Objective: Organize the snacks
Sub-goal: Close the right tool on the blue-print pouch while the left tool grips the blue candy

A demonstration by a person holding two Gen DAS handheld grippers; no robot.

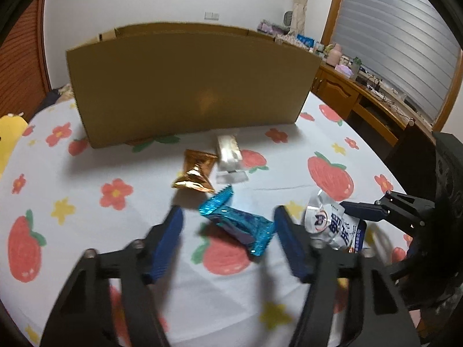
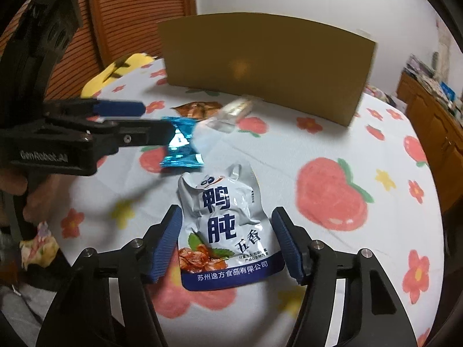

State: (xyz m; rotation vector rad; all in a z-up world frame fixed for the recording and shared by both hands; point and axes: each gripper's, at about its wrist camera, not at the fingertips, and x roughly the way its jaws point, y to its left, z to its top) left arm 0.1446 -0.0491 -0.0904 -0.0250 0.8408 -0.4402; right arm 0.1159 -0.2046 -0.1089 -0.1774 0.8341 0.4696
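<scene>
Left gripper (image 1: 228,225): jaws apart, straddling the blue packet (image 1: 237,222) mid-bed (image 1: 86,173), pads not yet pressing.
Right gripper (image 2: 227,243): jaws apart, flanking the white pouch (image 2: 222,225) beside it.
Cardboard box (image 1: 191,78): at the bed's far edge, likely the destination.

A: What blocks the far side?
B: The cardboard box (image 1: 191,84) stands upright at twelve o'clock, a wall across the tabletop (image 1: 86,173); the white snack bar (image 1: 228,159) and gold wrapper (image 1: 196,172) lie just before it.
A: And nearer?
B: The blue packet (image 1: 237,225) sits between the left tongs (image 1: 228,245); the white pouch (image 2: 222,231) lies between the right tongs (image 2: 225,245); both tongs stand close side by side, the right one at three o'clock of the left, little room between.
A: Free room?
B: Bare cloth at nine o'clock of the left tongs; more at three o'clock of the right tongs.
</scene>
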